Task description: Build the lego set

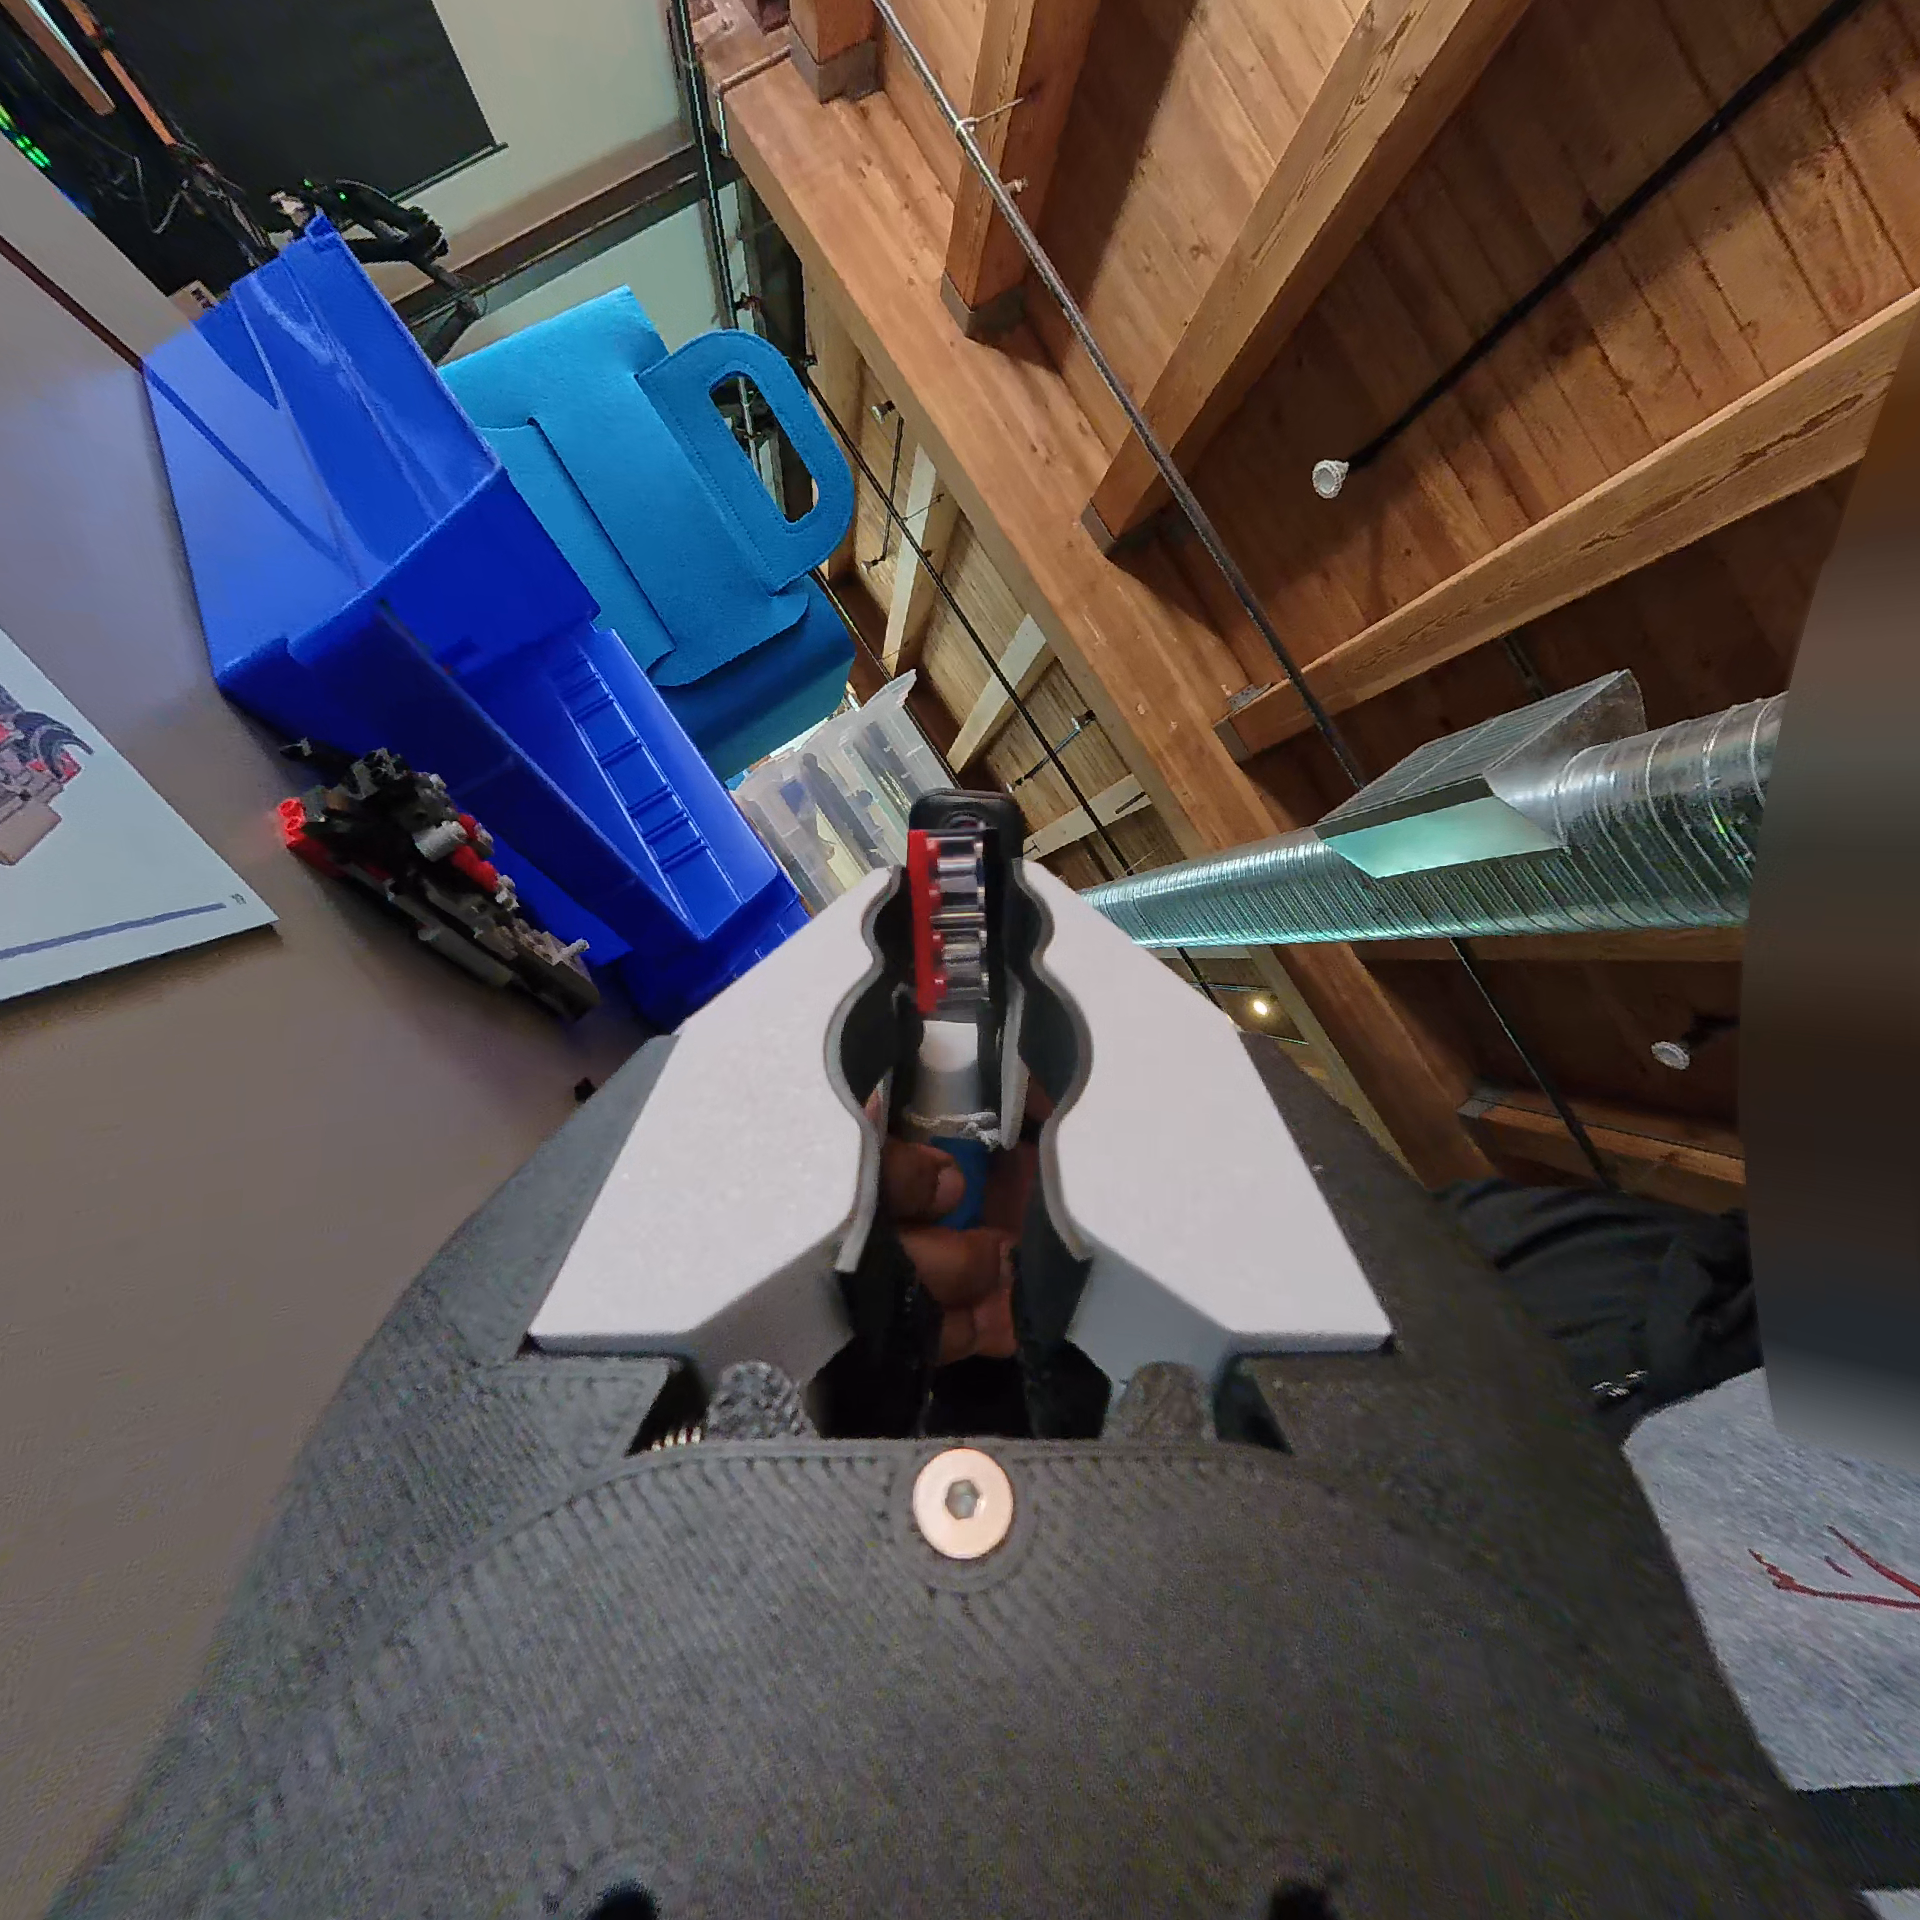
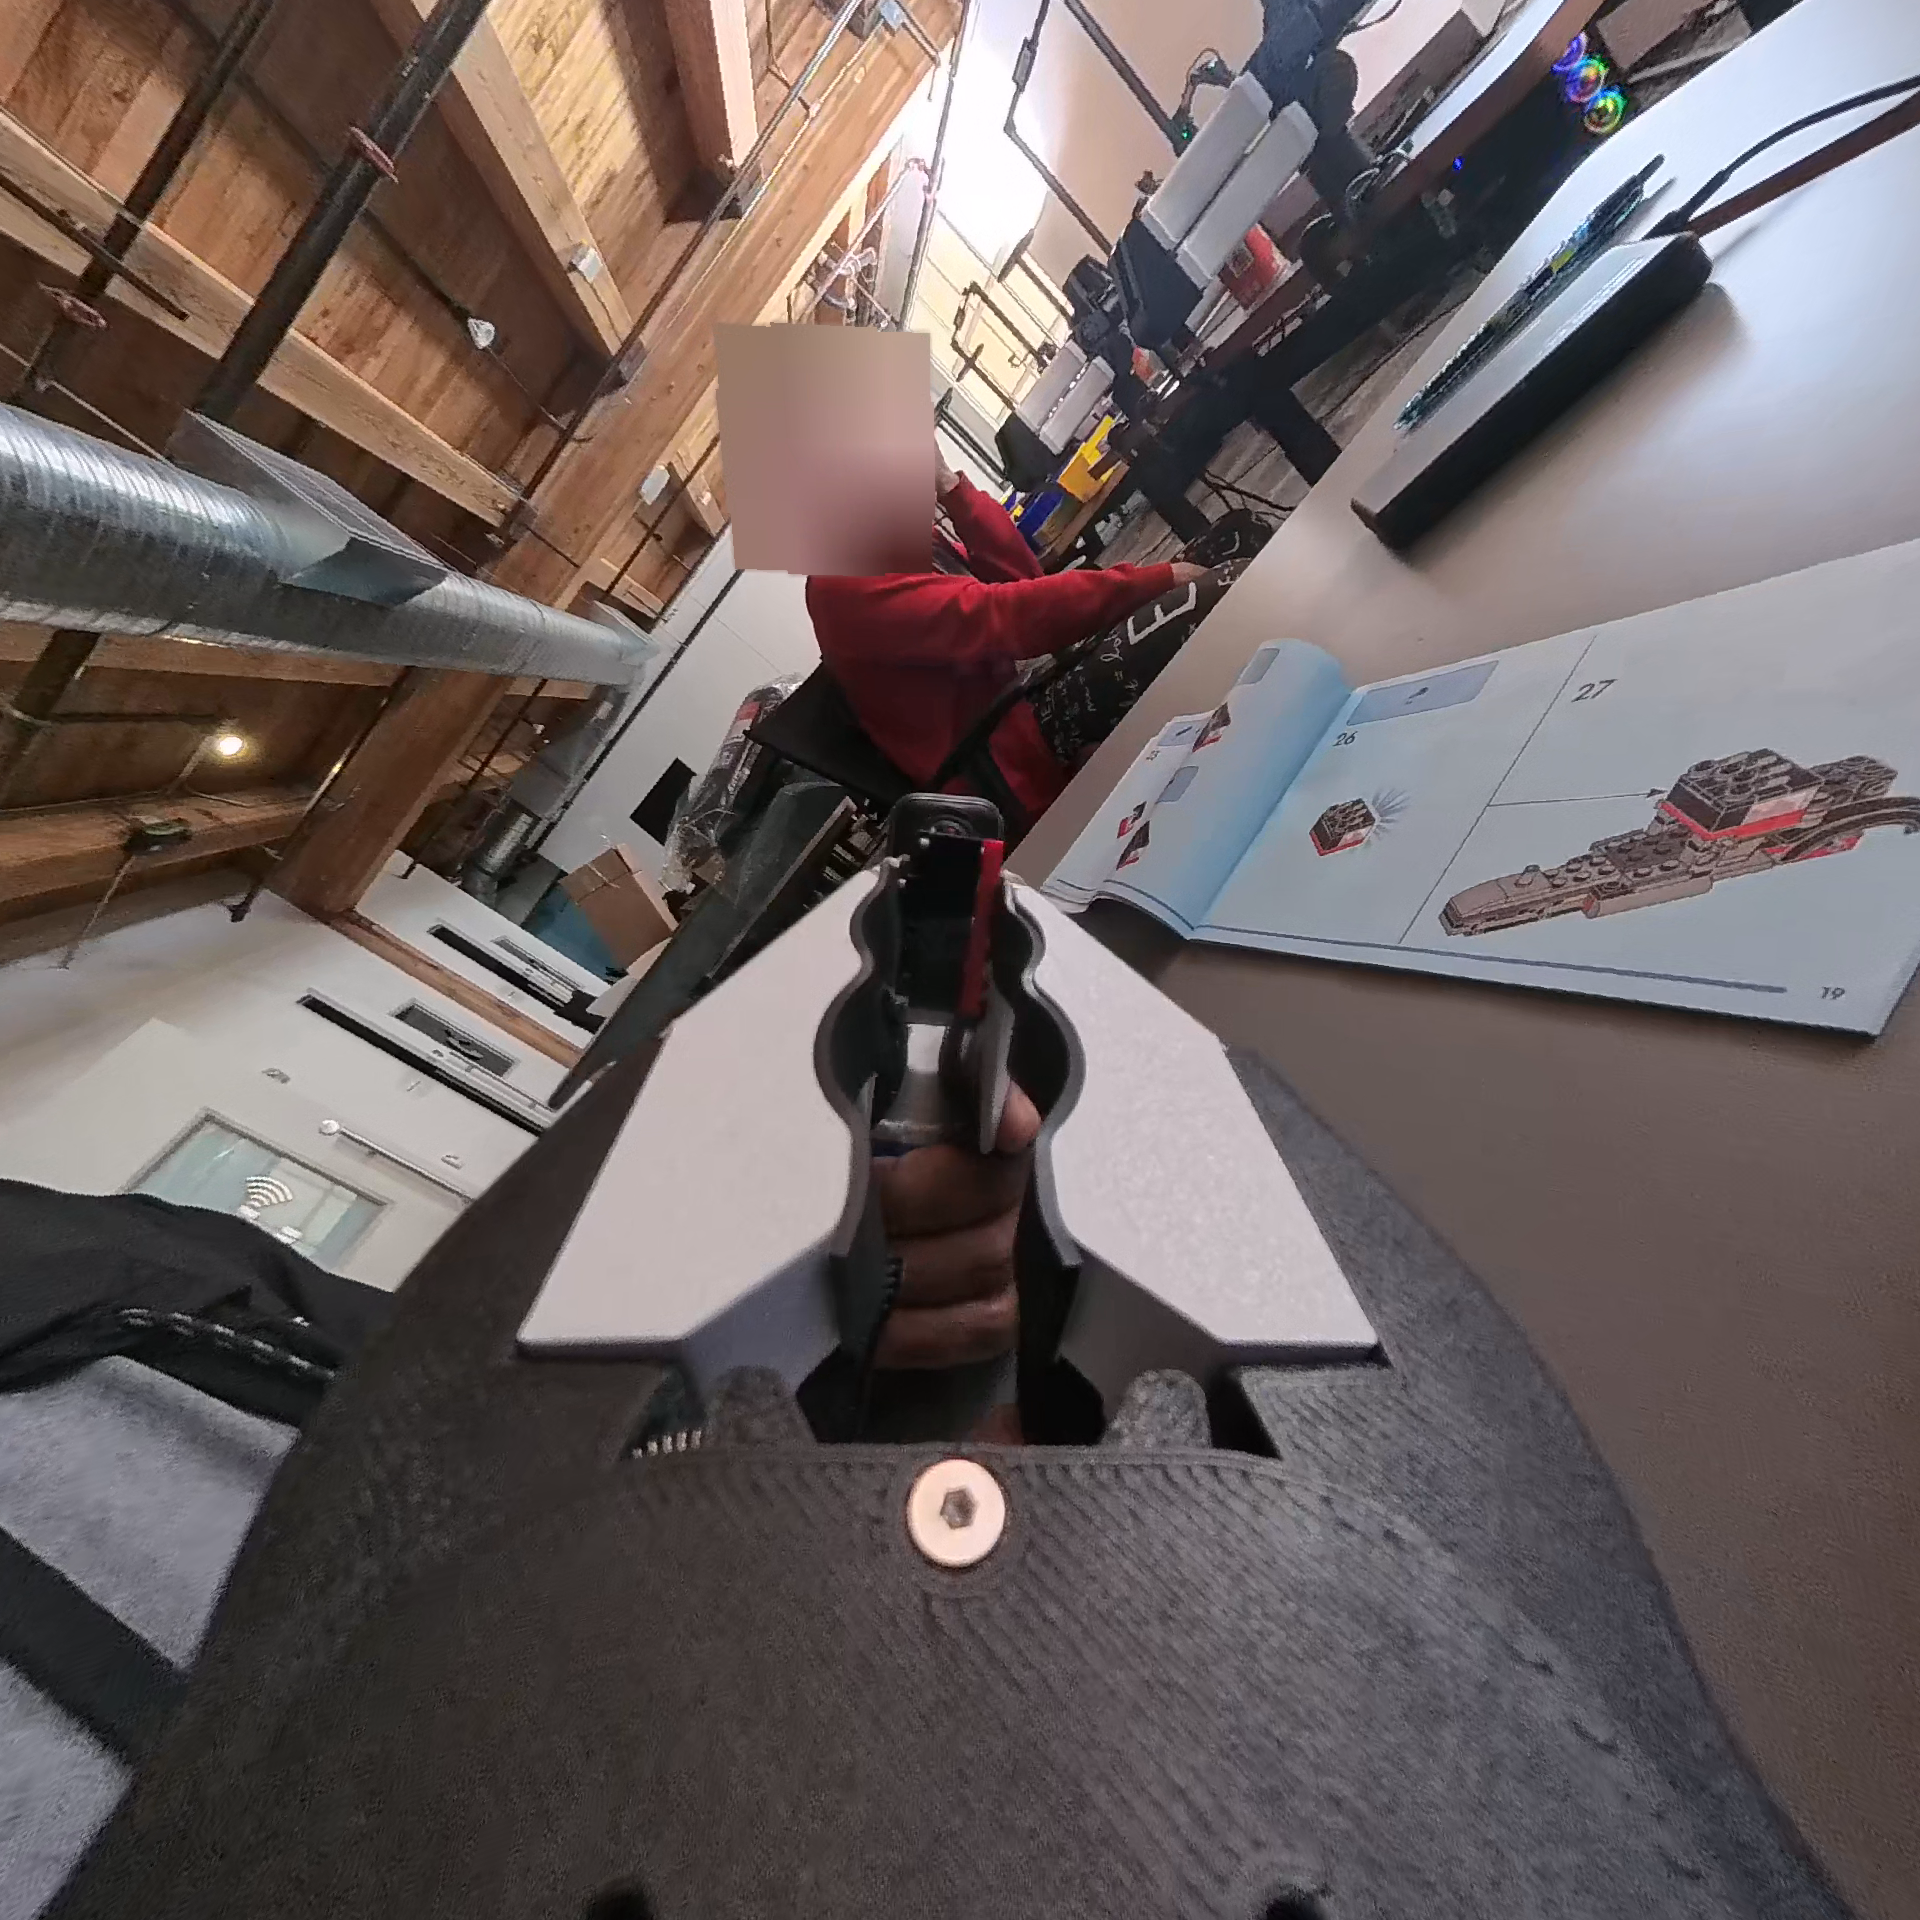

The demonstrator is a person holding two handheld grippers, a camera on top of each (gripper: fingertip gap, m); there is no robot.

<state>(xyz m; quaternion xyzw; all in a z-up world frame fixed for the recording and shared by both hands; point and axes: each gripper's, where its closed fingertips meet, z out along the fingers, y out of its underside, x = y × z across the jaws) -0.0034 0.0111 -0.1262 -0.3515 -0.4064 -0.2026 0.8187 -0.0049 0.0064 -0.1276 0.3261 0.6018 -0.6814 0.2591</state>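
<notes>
Both grippers, left point(image 1: 961, 914) and right point(image 2: 940, 935), are clamping one small red-and-black piece point(image 1: 940, 920), likely pressing it together; next, seating it on the model point(image 1: 436, 873).

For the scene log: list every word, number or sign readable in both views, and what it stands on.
I won't copy out any writing; these things bear it.
instruction booklet: printed step and page numbers, legible.
booklet corner, left wrist view: a small number, too small to read.
grey felt: a red hand-drawn mark, cut off by the frame.
dark fabric: white lettering, too blurred.
</notes>
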